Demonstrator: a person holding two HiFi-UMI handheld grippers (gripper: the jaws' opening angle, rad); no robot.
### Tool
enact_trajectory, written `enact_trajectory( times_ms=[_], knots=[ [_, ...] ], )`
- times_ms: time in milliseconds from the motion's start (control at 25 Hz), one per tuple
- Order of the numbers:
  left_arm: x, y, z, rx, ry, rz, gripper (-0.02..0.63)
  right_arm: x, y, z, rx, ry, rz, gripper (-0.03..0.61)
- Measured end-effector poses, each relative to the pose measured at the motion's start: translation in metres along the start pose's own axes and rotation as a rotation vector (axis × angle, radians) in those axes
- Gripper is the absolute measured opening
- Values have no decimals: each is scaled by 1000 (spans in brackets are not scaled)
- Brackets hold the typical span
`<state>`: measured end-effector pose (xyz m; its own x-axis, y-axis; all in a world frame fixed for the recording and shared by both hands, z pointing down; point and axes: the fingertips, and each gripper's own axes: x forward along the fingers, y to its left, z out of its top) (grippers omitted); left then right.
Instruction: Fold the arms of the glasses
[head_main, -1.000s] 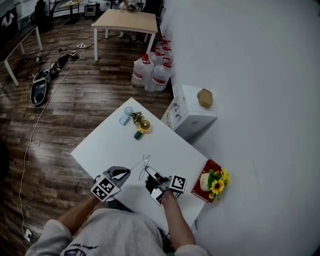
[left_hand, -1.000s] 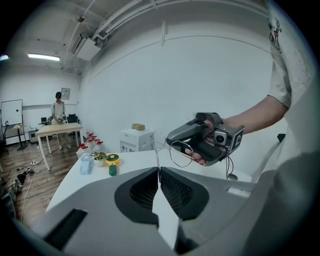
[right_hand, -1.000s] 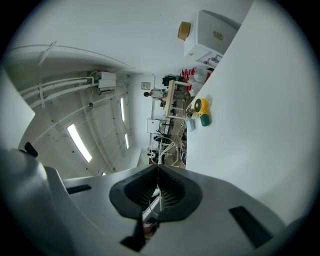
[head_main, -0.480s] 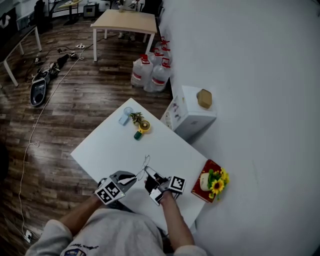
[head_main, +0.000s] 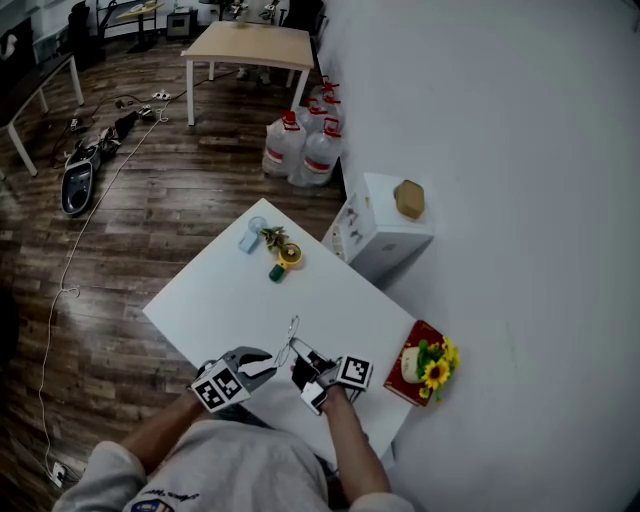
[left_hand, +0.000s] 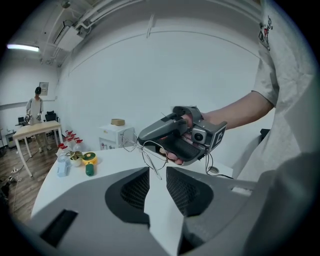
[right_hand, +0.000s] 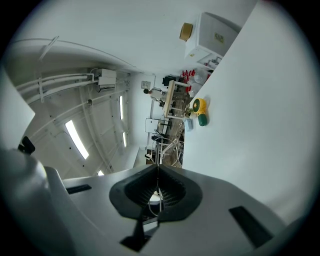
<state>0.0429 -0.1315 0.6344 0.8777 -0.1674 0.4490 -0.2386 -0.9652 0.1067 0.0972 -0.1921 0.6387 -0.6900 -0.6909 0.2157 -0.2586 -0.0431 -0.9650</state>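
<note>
Tongs at work over a white table (head_main: 230, 290): right tongs (right_hand: 157, 172) are pressed together on the wire glasses (left_hand: 150, 150), holding the frame steady off the surface so an arm can swing; left tongs (left_hand: 157, 174), just beside, have just been spreading, one arm's tip in their gap, untouched, apparently freed for a fresh bite.

The head camera looked from high above, steeply down on the white bench (head_main: 330, 300), taking in the floor (head_main: 150, 190) and wall (head_main: 500, 150) around it. The left gripper (head_main: 268, 366) camera sat close behind its jaws and faced across the bench at the right gripper (head_main: 300, 362) nearby. The right gripper camera, rolled on its side, faced along the bench. All three shared the small yellow thing (head_main: 289, 254) on the bench and the white cabinet (head_main: 385, 225) beside it.
</note>
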Motion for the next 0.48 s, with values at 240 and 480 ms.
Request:
enact_trajectory(
  times_ms=[240, 480],
  knots=[
    [-14, 22, -1, -84, -32, 62, 94, -5, 0, 1, -12, -17, -12, 11],
    [-37, 70, 0, -143, -54, 217, 92, -15, -2, 8, -37, -64, -30, 11]
  ],
)
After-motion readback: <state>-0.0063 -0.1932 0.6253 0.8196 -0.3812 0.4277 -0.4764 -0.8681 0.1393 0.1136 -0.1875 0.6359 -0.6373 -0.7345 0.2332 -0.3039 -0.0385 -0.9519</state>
